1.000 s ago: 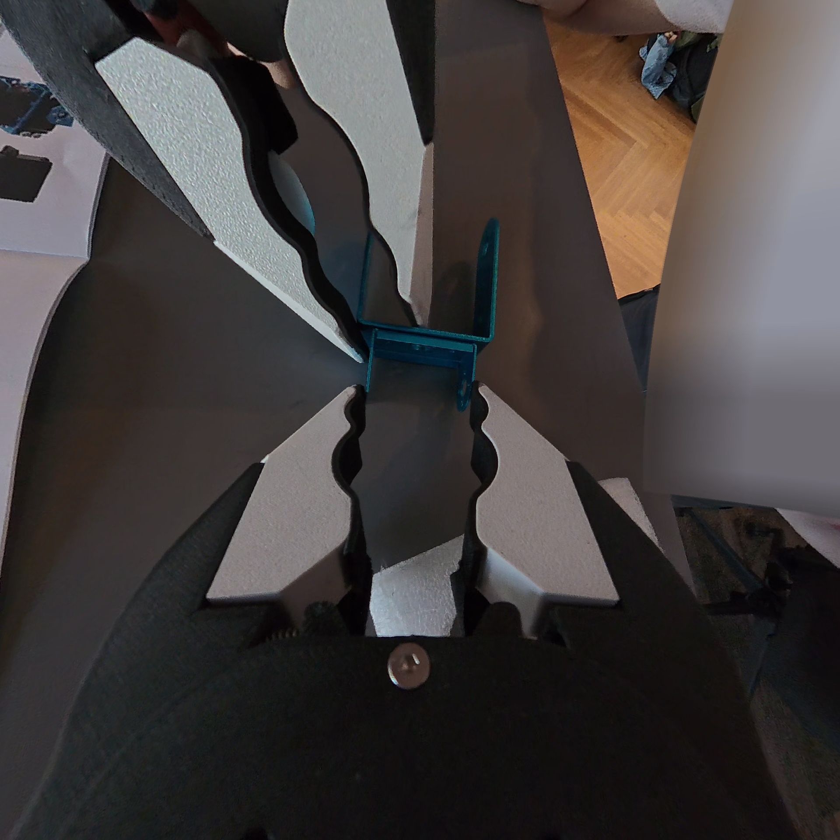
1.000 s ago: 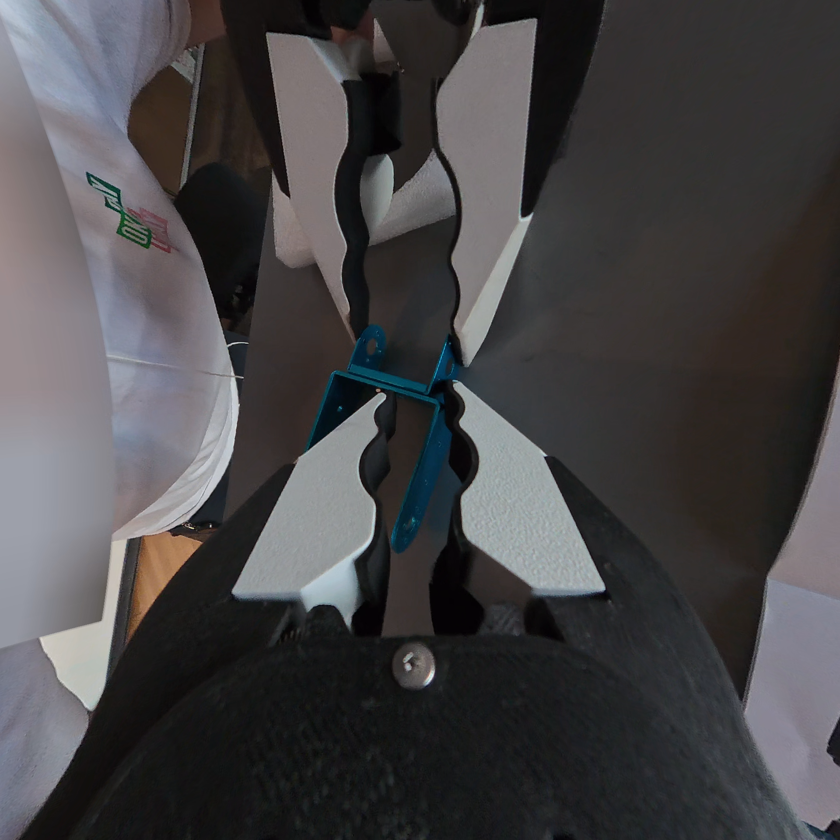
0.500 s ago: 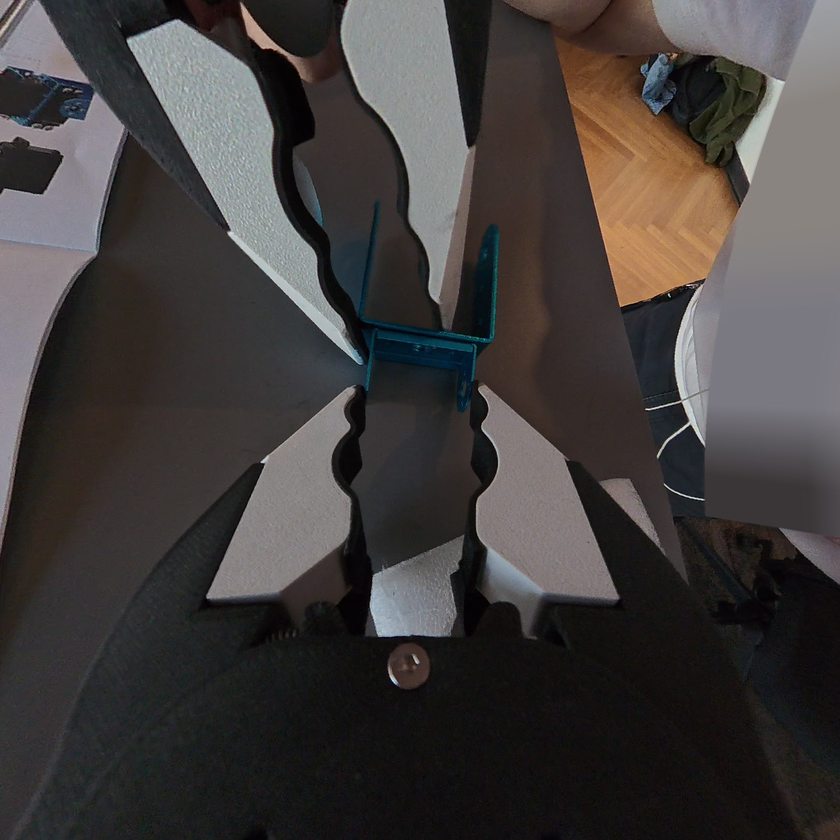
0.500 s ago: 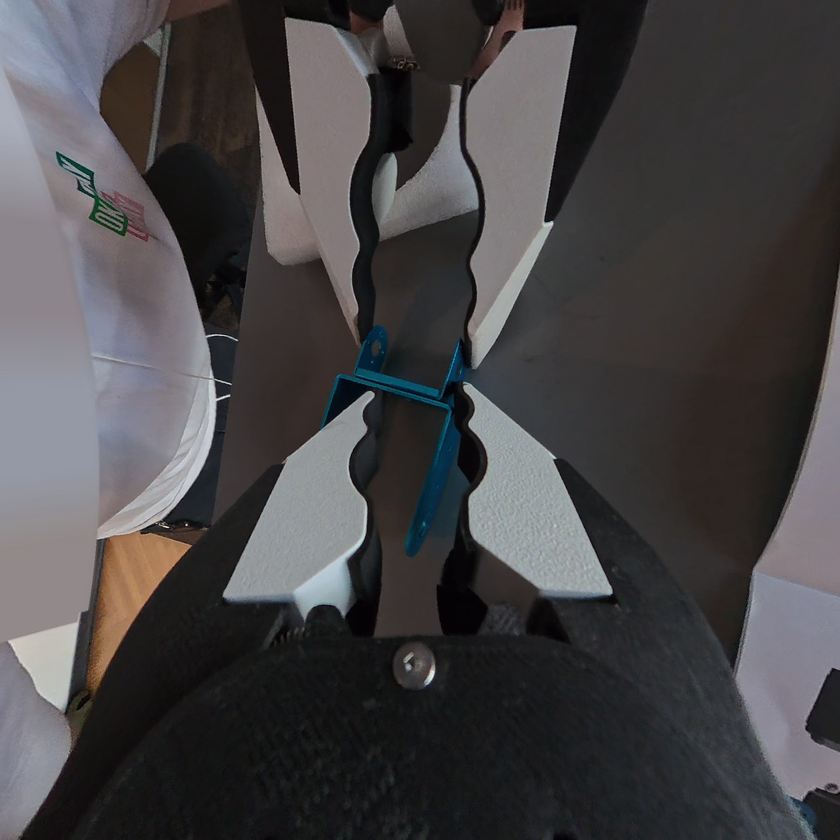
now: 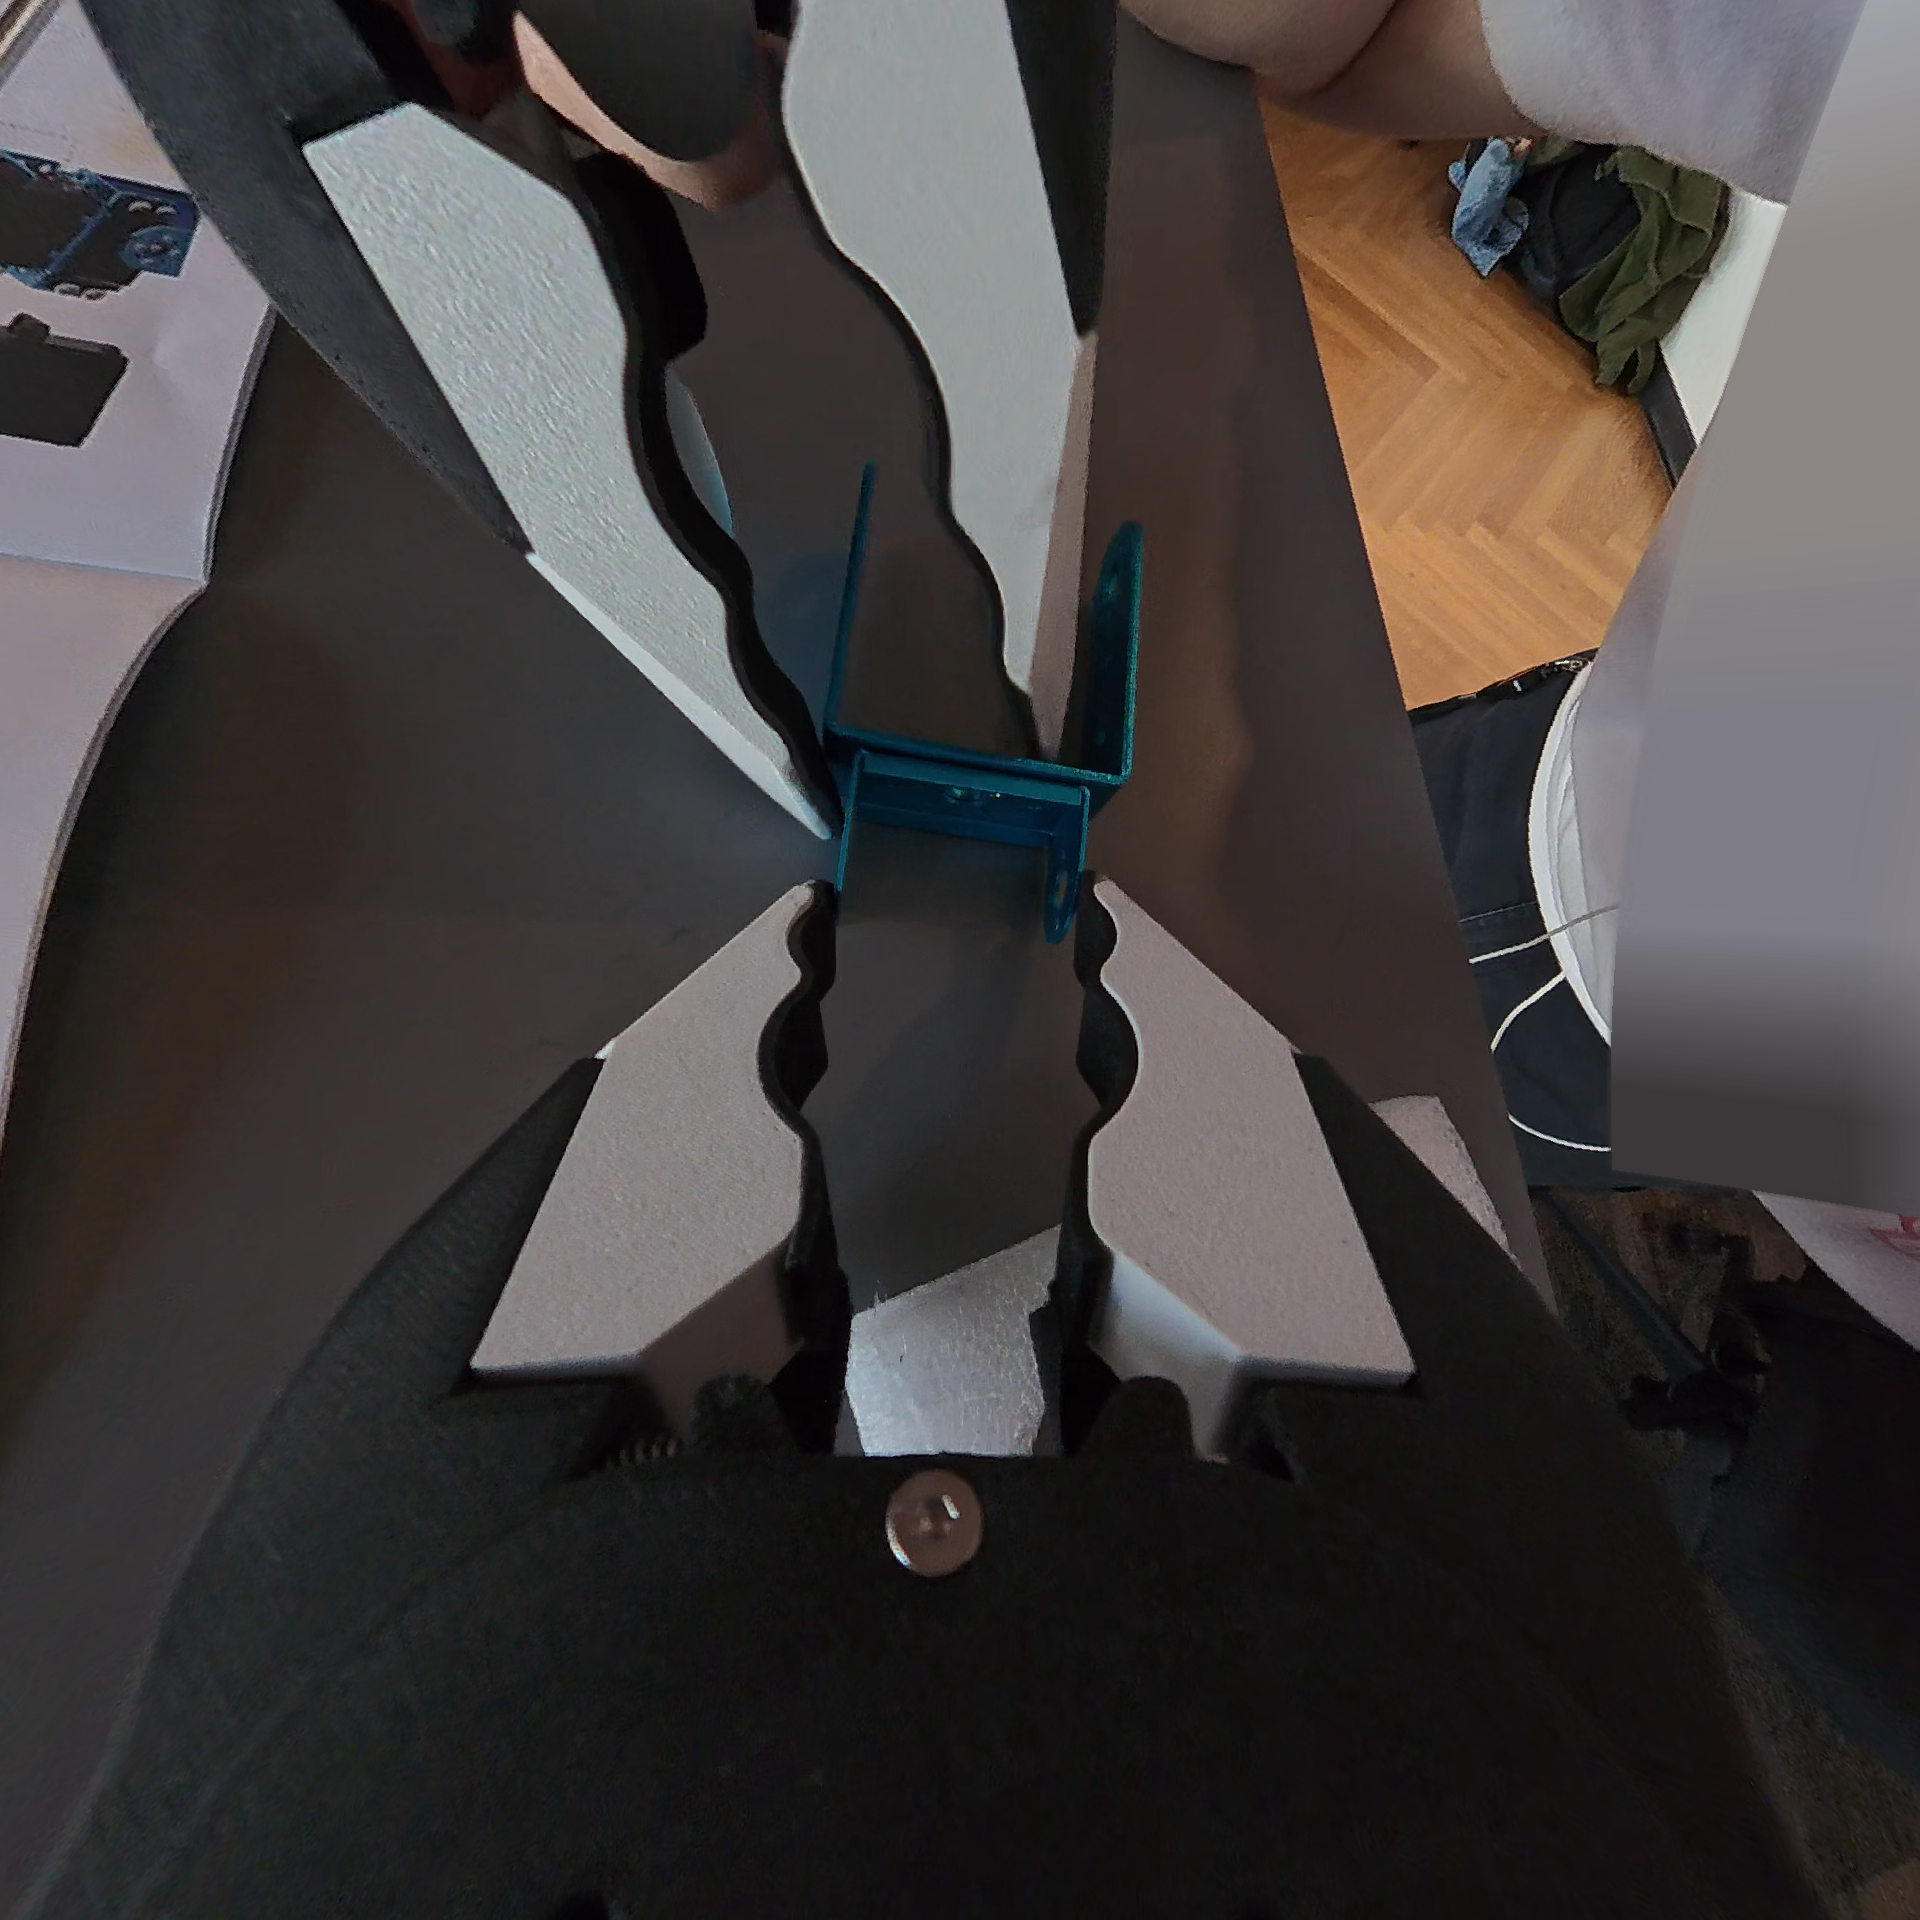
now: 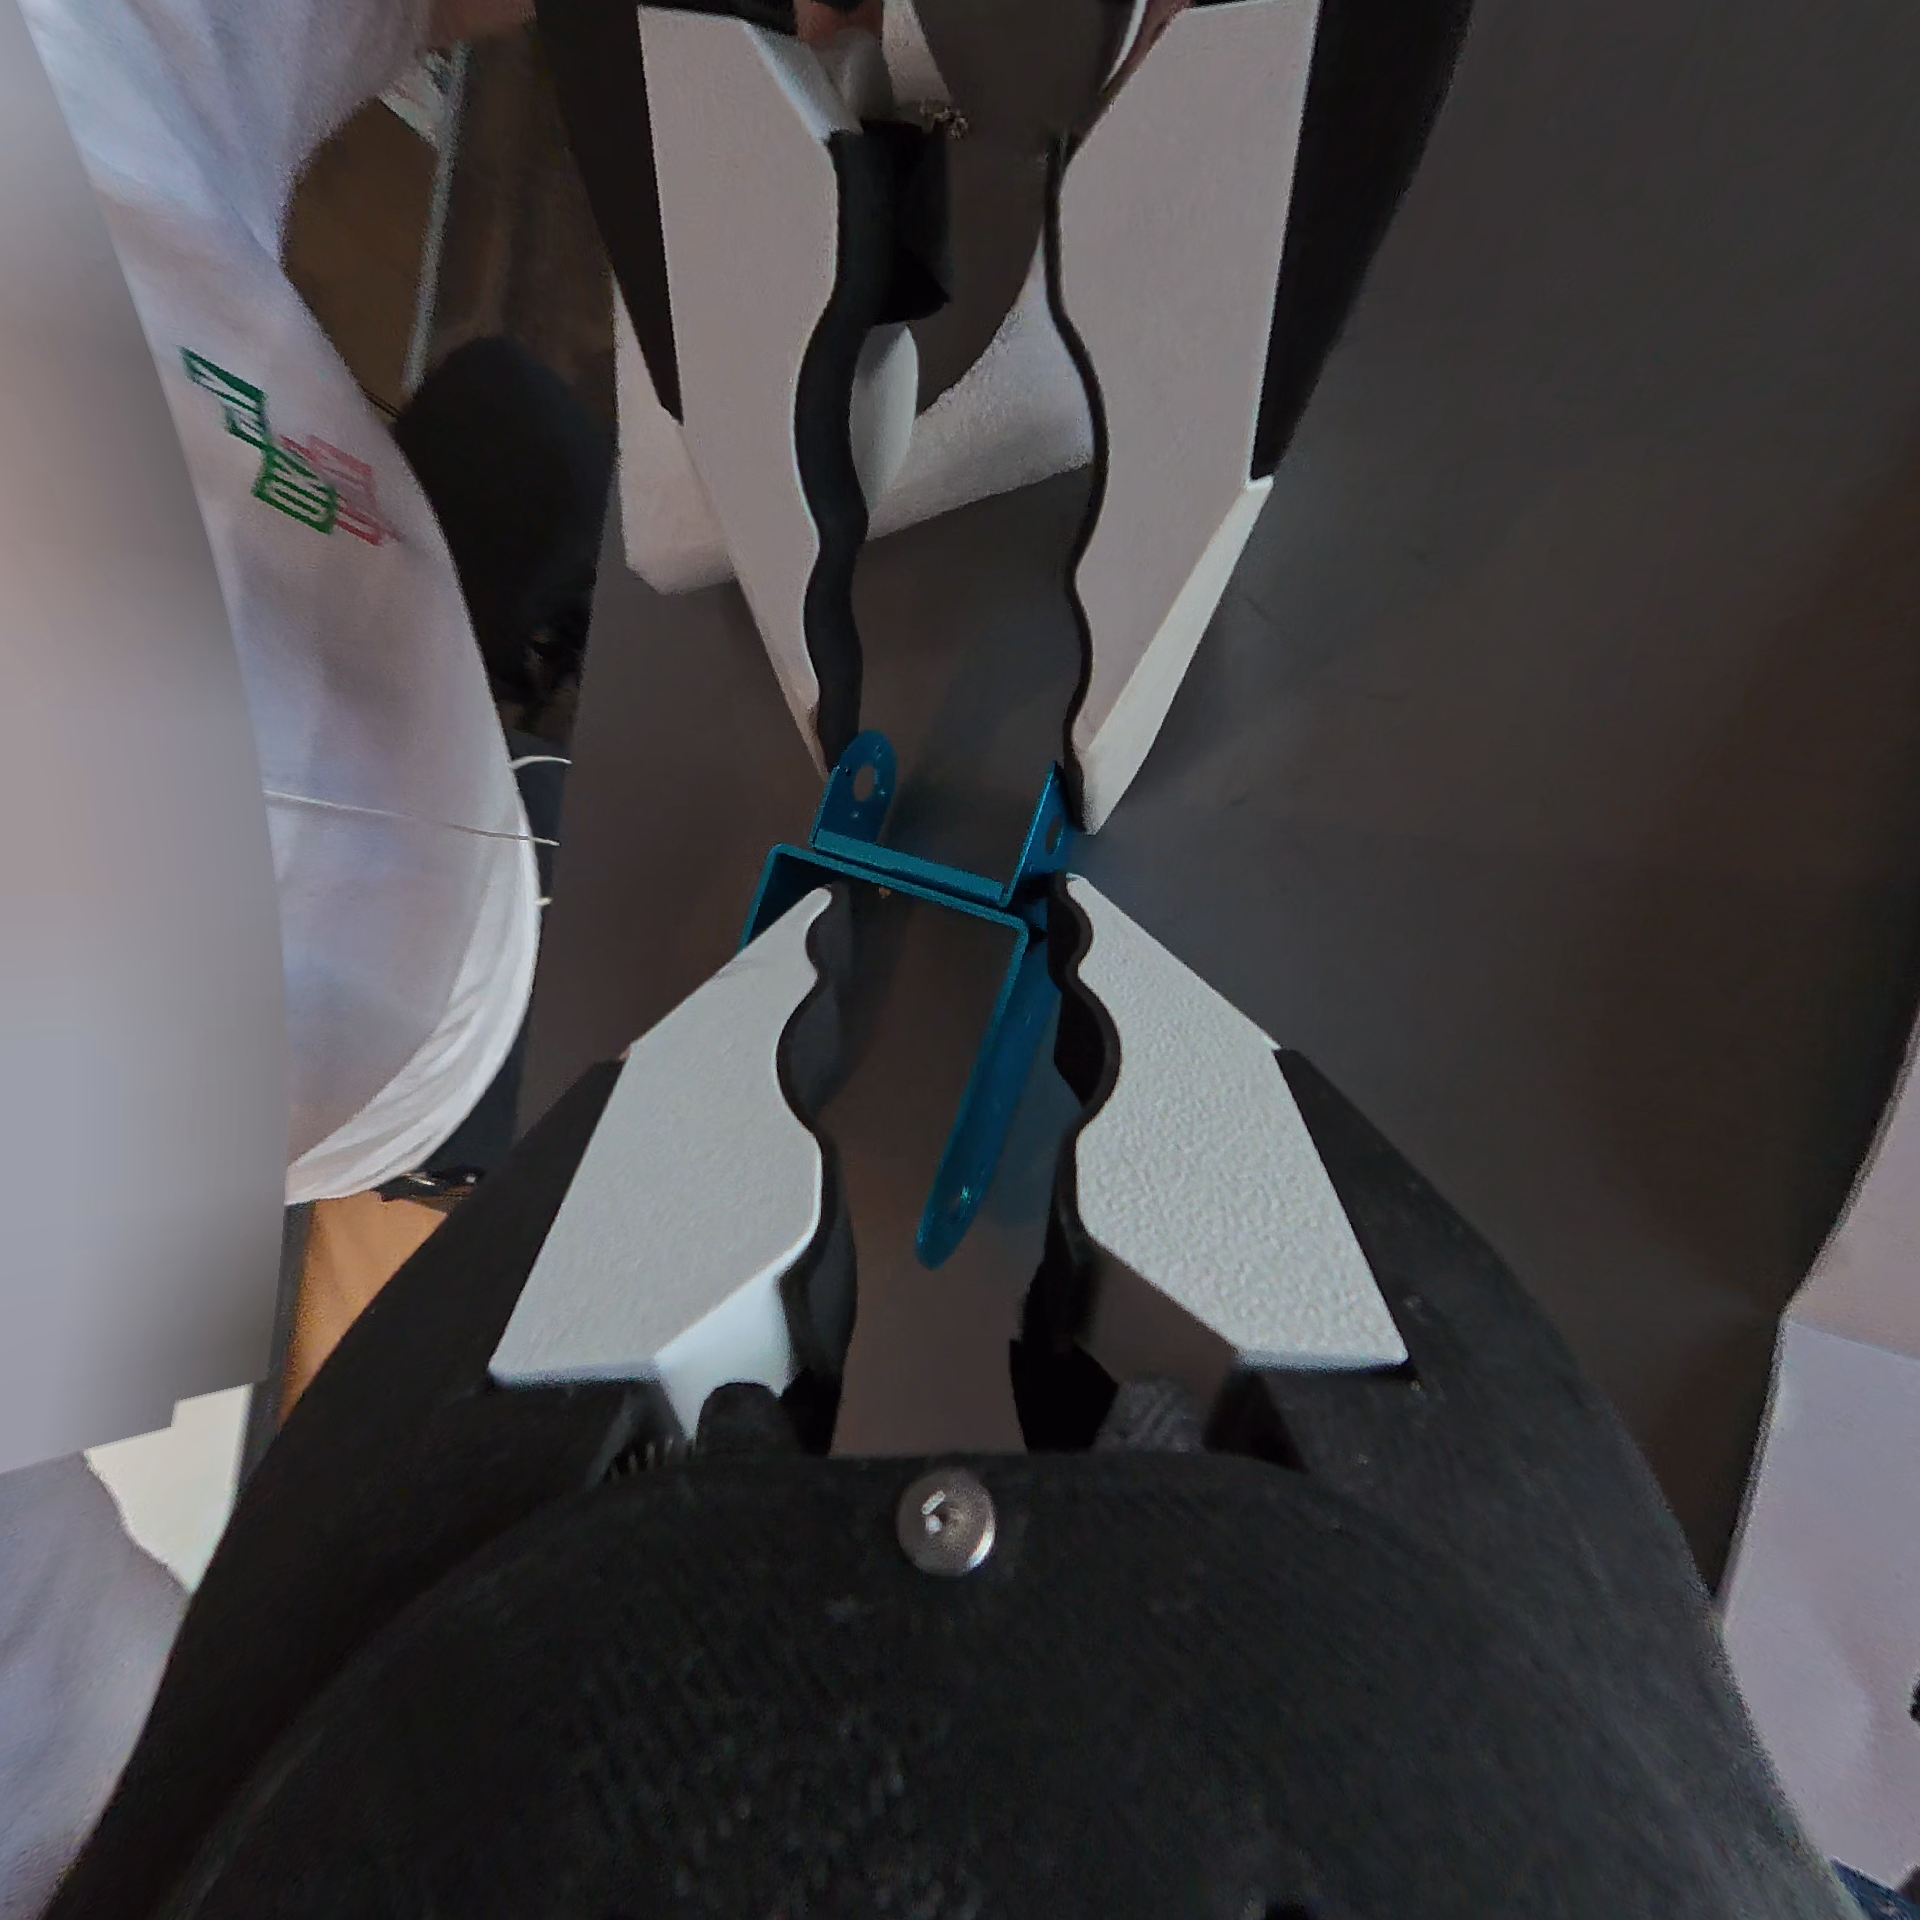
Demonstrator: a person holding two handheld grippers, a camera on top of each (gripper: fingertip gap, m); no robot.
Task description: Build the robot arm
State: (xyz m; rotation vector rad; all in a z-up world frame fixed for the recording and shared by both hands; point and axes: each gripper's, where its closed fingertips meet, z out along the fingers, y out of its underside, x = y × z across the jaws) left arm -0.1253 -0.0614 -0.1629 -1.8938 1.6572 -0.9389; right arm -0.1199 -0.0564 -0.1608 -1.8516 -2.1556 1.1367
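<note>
Two joined blue brackets (image 5: pixel 966 800) were gripped from opposite ends by the left gripper (image 5: pixel 954 902) and right gripper (image 6: pixel 948 902).

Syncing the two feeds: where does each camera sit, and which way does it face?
Left wrist view: on the left claw, looking along its fingers across the dark table at the teal brackets; right claw beyond.
Right wrist view: on the right claw, facing the opposite way; left claw beyond, person's white shirt beside.
Shared: brackets, both claws, table.

bracket (image 5: pixel 966 800) on table (image 5: pixel 364 831), between tongs
</note>
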